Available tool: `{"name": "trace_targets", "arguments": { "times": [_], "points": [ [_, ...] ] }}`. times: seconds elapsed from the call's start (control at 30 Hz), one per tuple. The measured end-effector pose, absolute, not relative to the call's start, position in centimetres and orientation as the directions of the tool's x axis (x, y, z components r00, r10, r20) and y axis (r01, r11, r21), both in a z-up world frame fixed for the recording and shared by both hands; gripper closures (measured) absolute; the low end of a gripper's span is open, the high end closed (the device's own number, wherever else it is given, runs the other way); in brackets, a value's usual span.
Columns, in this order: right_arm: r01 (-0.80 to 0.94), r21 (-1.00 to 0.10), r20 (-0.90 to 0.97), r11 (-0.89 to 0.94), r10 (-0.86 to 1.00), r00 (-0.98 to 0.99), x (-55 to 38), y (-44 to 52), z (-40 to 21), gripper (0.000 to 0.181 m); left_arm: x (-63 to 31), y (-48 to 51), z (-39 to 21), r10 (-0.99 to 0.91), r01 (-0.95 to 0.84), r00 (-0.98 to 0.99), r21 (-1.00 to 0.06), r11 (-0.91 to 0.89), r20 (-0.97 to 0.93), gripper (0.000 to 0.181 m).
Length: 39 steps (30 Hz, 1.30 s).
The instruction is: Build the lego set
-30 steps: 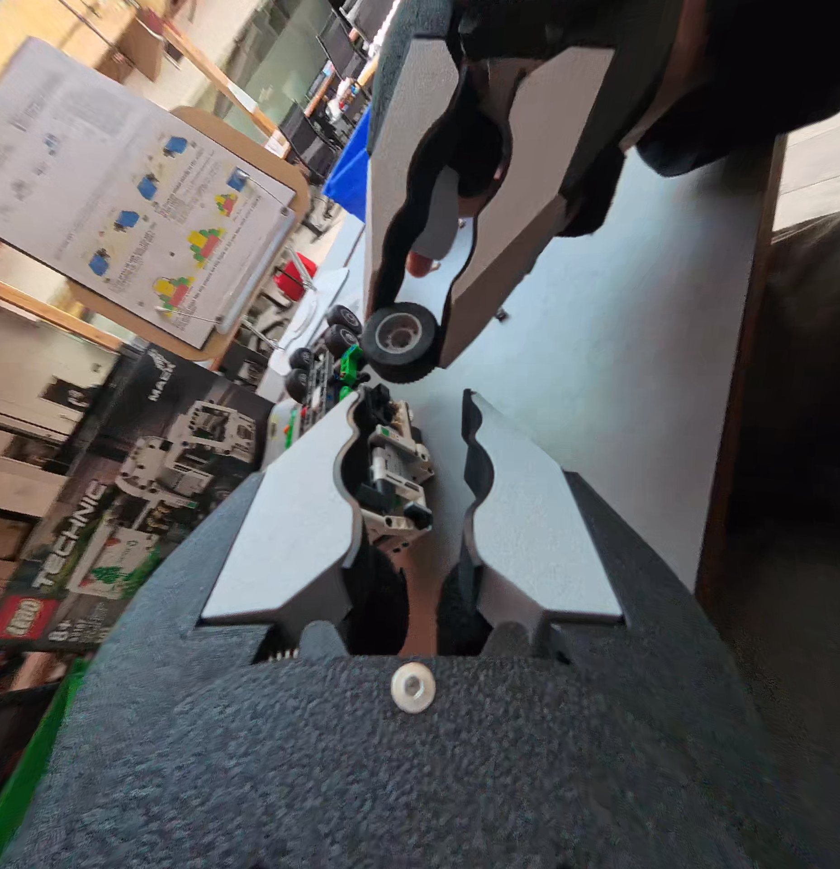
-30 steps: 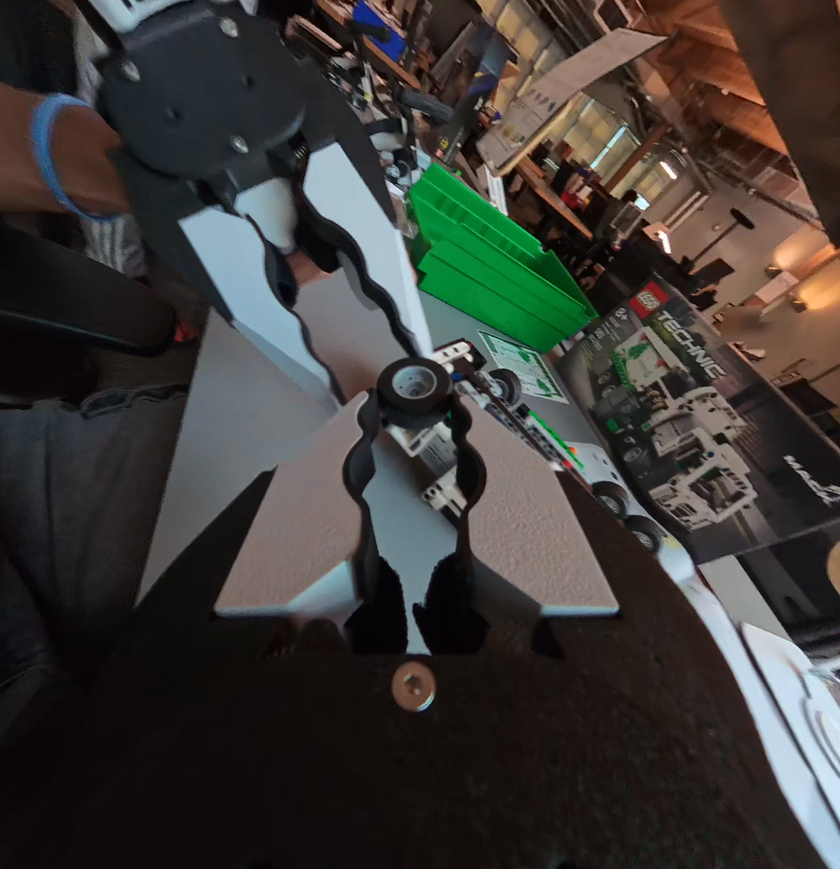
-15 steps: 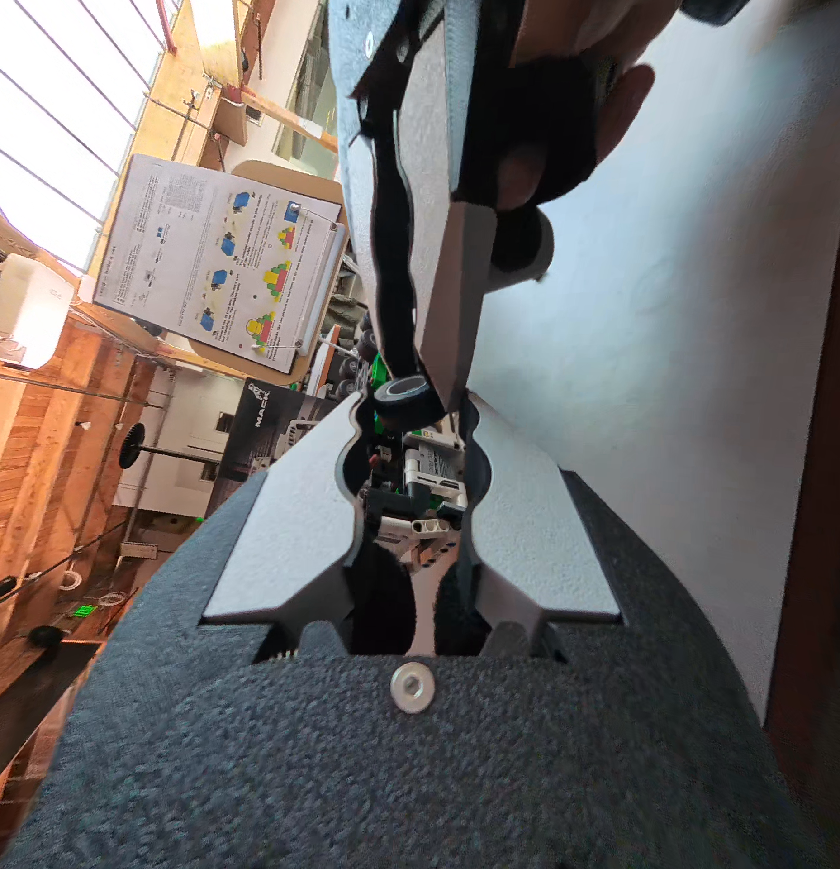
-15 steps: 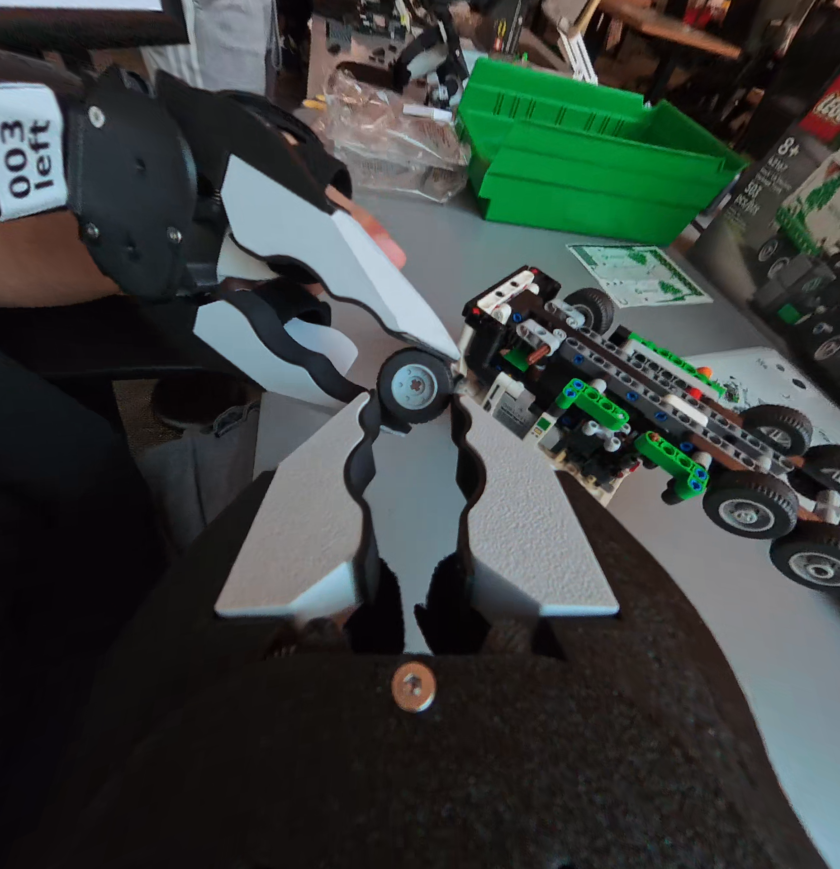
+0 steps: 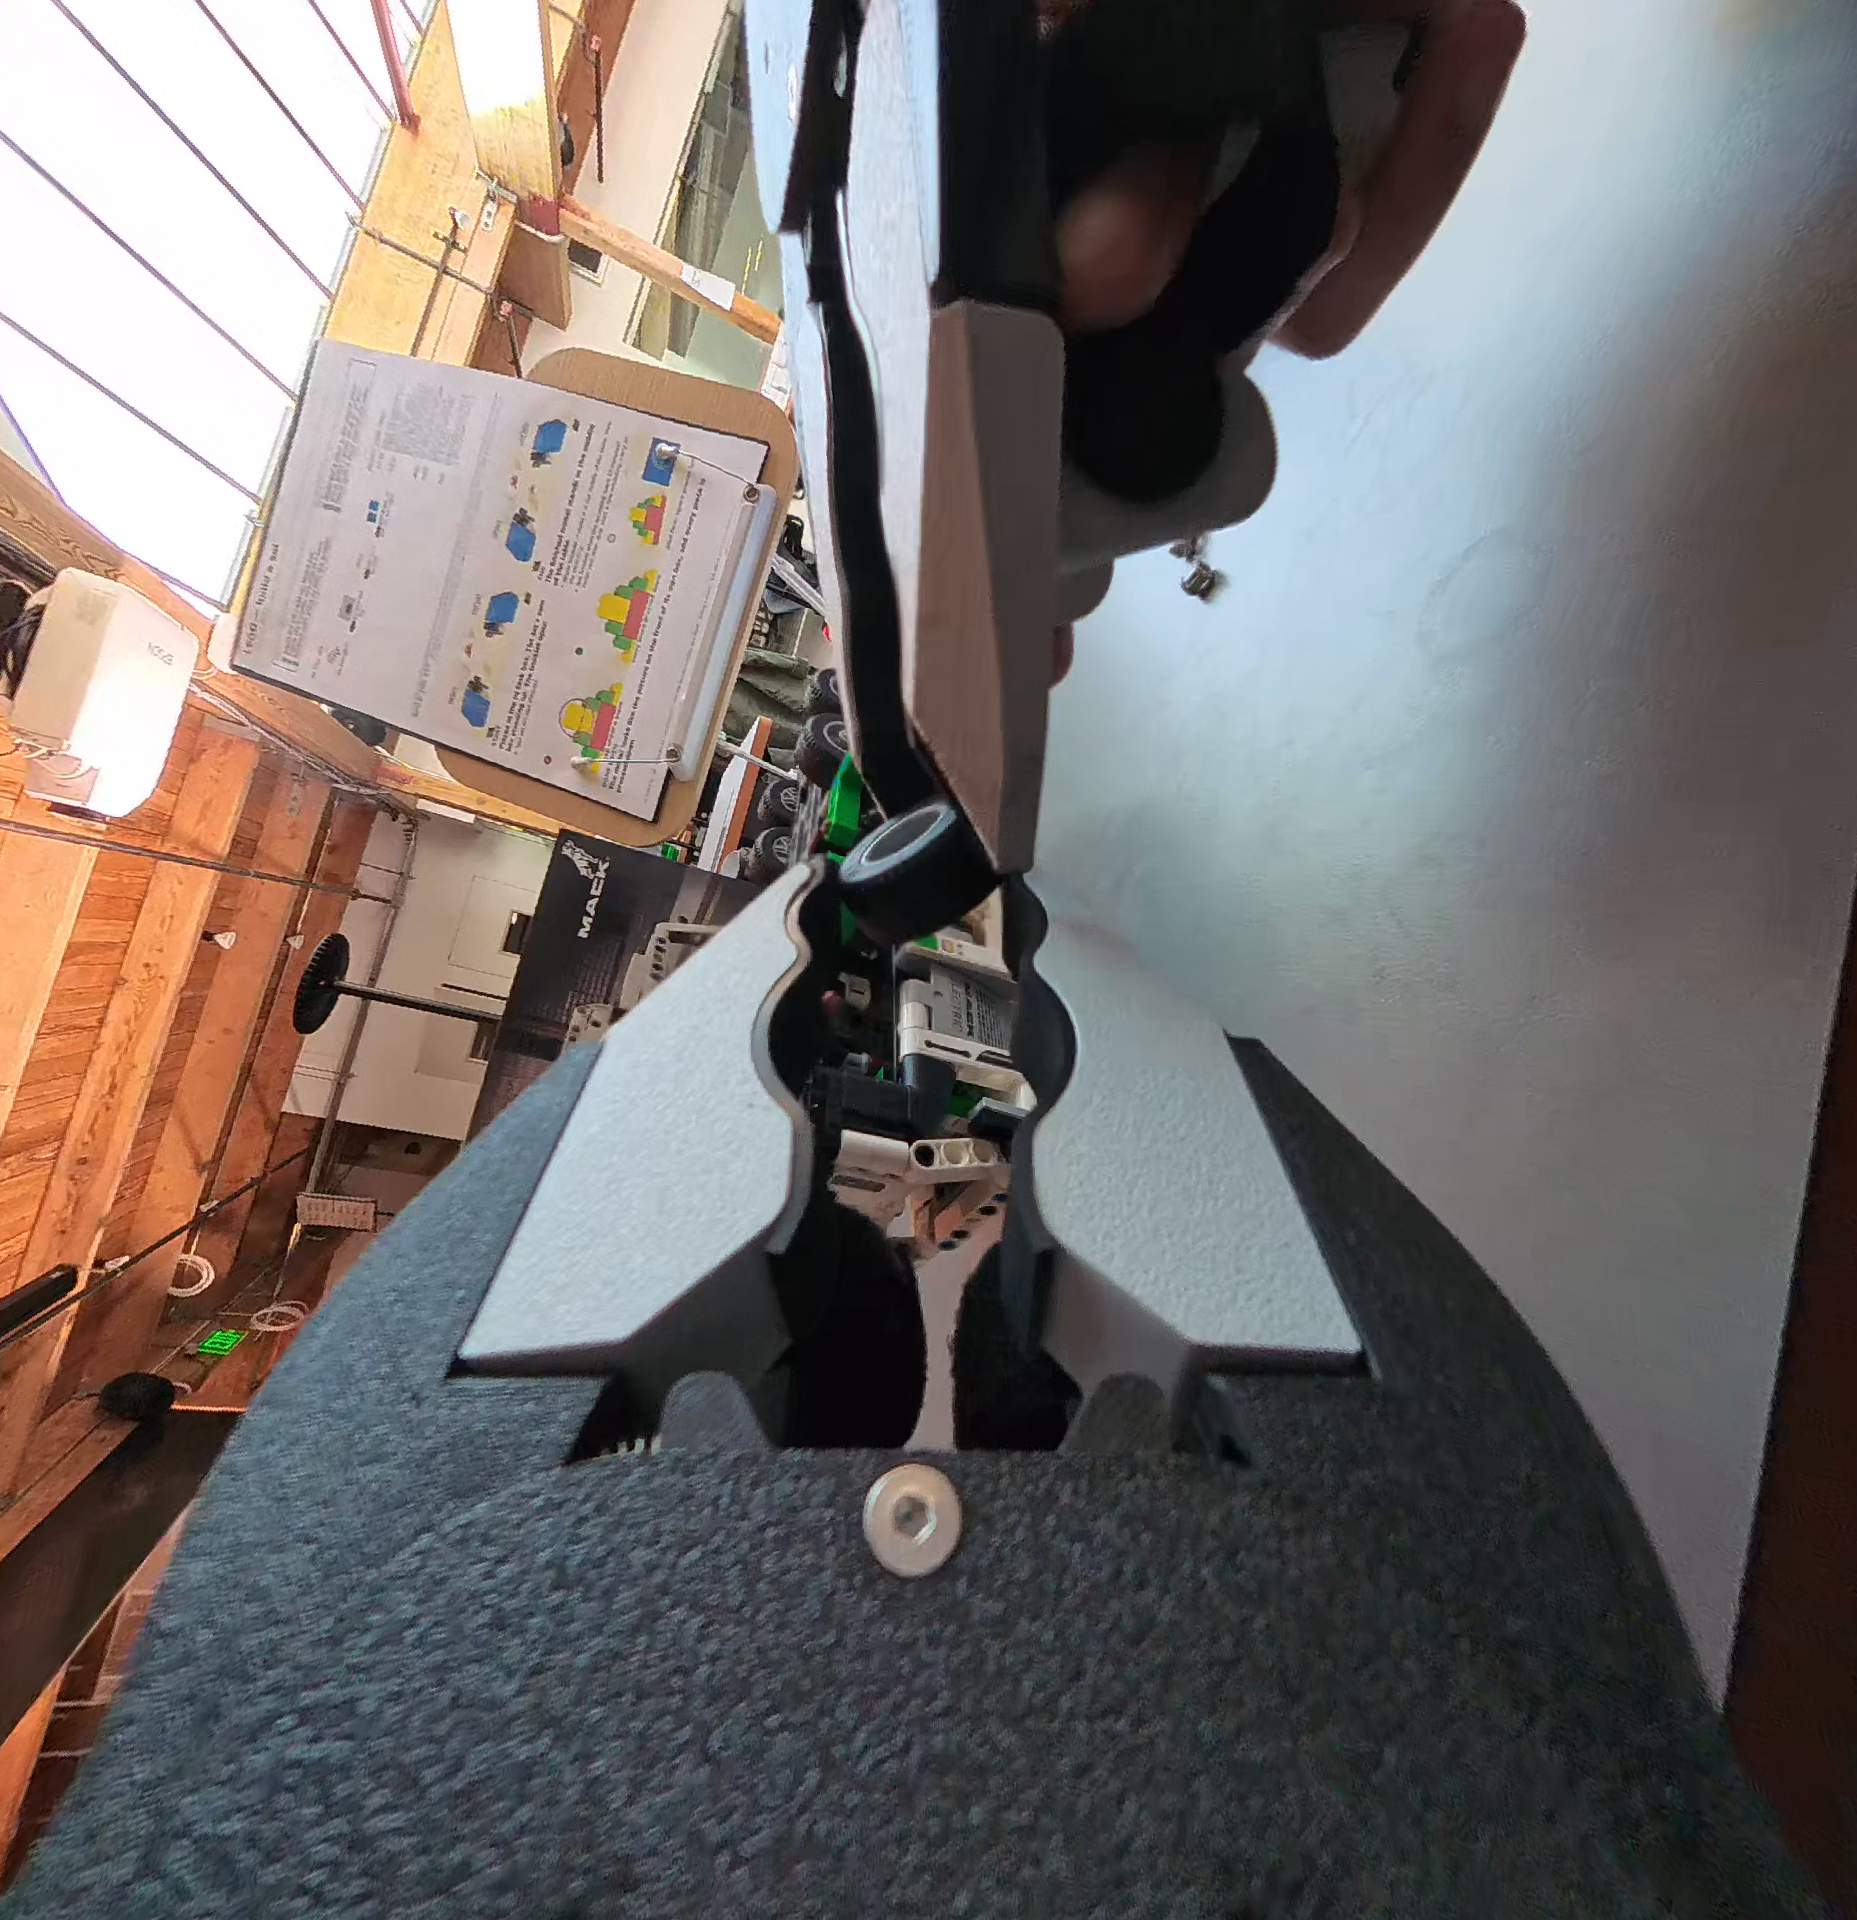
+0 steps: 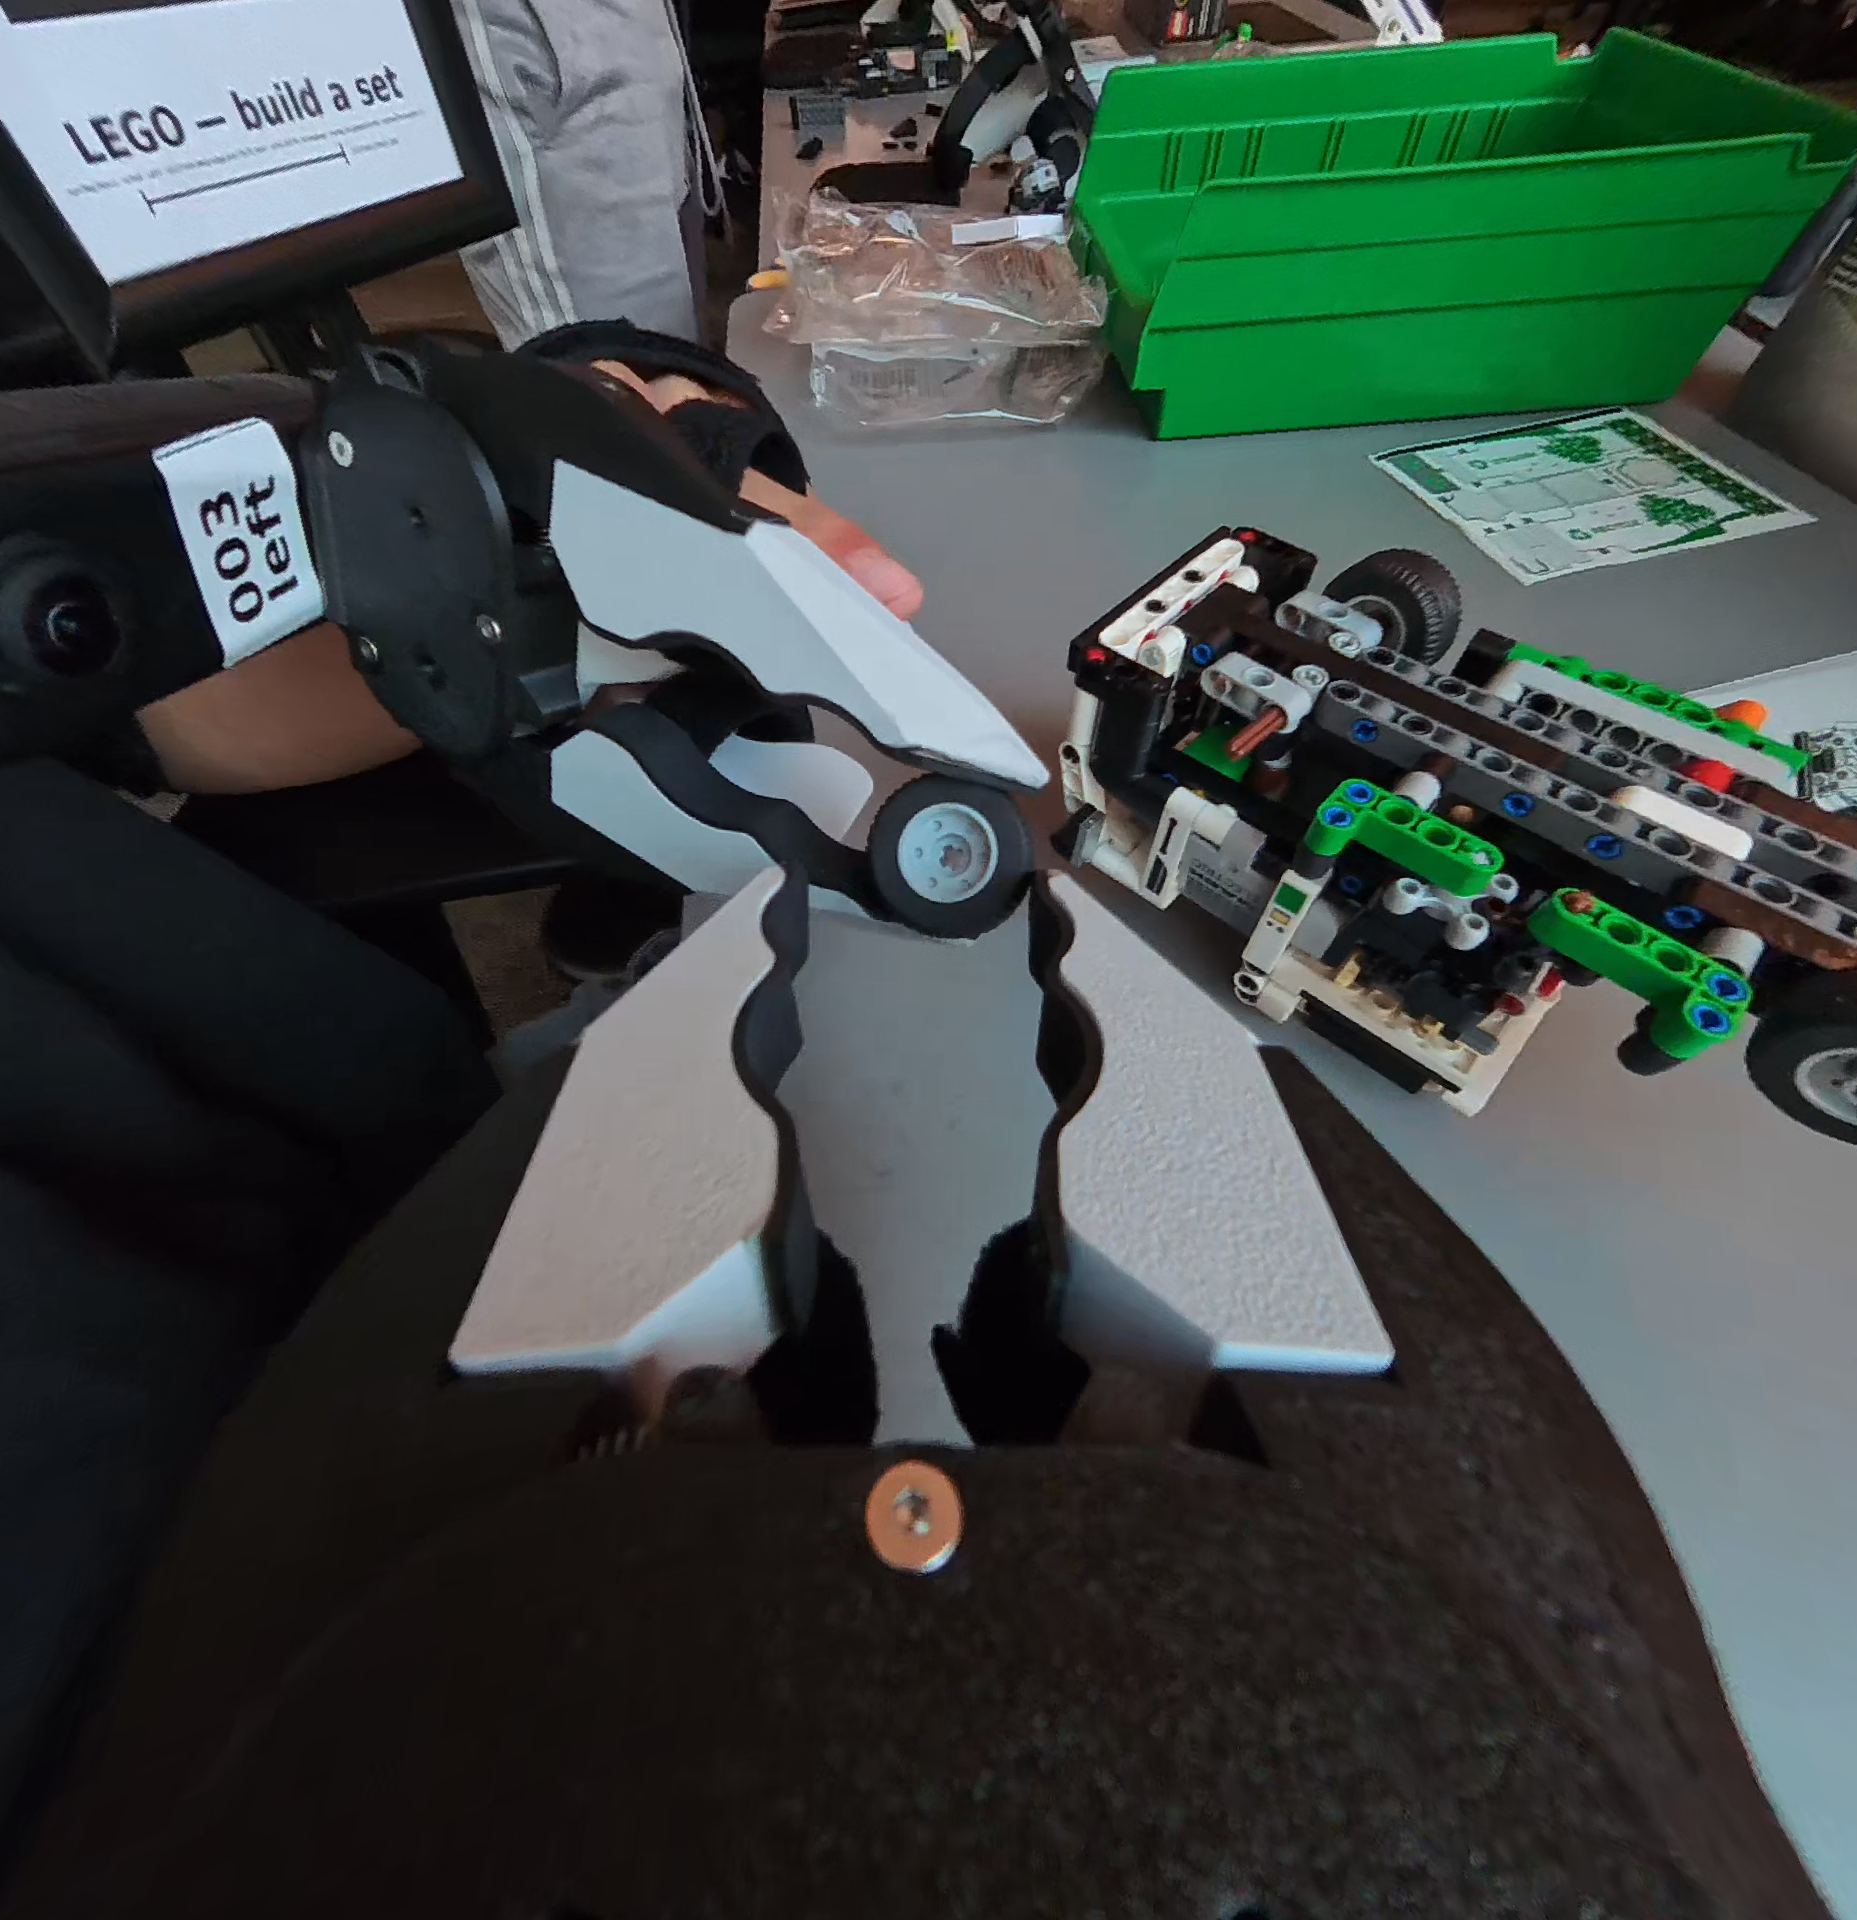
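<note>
Truck chassis [image 6: 1475, 821]: largely assembled, laid on the bench [image 6: 1526, 1299] at 2 o'clock, several wheels fitted. Loose wheel [image 6: 950, 857]: gripped at the tips of the right claw [image 6: 913, 894], unmounted. Left claw [image 6: 903, 821]: parted, tips around the same wheel; contact cannot be told.

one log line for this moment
right tool: grips wheel | left tool: closing round wheel | truck: on table, right of wheel

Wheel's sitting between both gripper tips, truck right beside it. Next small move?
Probably close the left hand-held gripper firmly on the wheel before the right hand-held gripper lets go. The left fingers bracket the tyre above and below, but a real pinch isn't clear. The truck chassis lies just beside it.
</note>
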State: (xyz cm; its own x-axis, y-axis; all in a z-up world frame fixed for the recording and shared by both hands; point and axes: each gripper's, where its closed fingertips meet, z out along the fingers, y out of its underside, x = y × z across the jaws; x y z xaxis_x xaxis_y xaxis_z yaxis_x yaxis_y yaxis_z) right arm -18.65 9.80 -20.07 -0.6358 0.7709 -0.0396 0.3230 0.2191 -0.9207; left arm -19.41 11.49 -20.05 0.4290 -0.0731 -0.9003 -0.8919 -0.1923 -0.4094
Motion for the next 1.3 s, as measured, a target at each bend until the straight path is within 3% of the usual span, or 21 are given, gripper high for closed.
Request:
{"name": "trace_targets", "arguments": {
  "times": [0.1, 0.23, 0.43, 0.57, 0.7, 1.17, 1.3],
  "points": [
    [0.369, -0.921, -0.157, 0.121, 0.752, -0.640, -18.5, 9.5, -19.5, 0.133, -19.6, 11.4, -19.7, -0.042, -0.917, 0.359, -0.344, -0.202, -0.933, 0.152],
    [0.438, -0.898, -0.324, -0.040, 0.734, -0.597, -19.0, 10.1, -18.7, 0.148, -19.6, 11.4, -19.1, 0.025, -0.956, 0.201, -0.202, -0.215, -0.979, 0.154],
    [0.408, -0.910, -0.155, 0.076, 0.850, -0.504, -19.9, 10.1, -20.4, 0.149, -19.8, 11.7, -19.8, 0.004, -0.954, 0.097, -0.094, -0.285, -0.995, 0.160],
    [0.330, -0.928, -0.005, 0.172, 0.881, -0.473, -20.3, 10.9, -20.1, 0.150, -20.4, 11.4, -19.8, -0.012, -0.928, 0.263, -0.250, -0.275, -0.965, 0.160],
    [0.223, -0.952, 0.091, 0.209, 0.890, -0.446, -20.6, 11.6, -18.9, 0.150, -21.0, 11.0, -19.7, -0.058, -0.844, 0.501, -0.472, -0.256, -0.864, 0.147],
    [0.102, -0.931, 0.292, 0.349, 0.885, -0.362, -20.9, 10.1, -18.7, 0.150, -19.9, 11.9, -19.3, -0.003, -0.842, 0.516, -0.507, -0.185, -0.856, 0.151],
    [0.069, -0.938, 0.296, 0.340, 0.887, -0.354, -20.8, 10.0, -18.2, 0.150, -20.1, 11.8, -19.1, -0.007, -0.785, 0.604, -0.594, -0.175, -0.797, 0.152]
  ]
}}
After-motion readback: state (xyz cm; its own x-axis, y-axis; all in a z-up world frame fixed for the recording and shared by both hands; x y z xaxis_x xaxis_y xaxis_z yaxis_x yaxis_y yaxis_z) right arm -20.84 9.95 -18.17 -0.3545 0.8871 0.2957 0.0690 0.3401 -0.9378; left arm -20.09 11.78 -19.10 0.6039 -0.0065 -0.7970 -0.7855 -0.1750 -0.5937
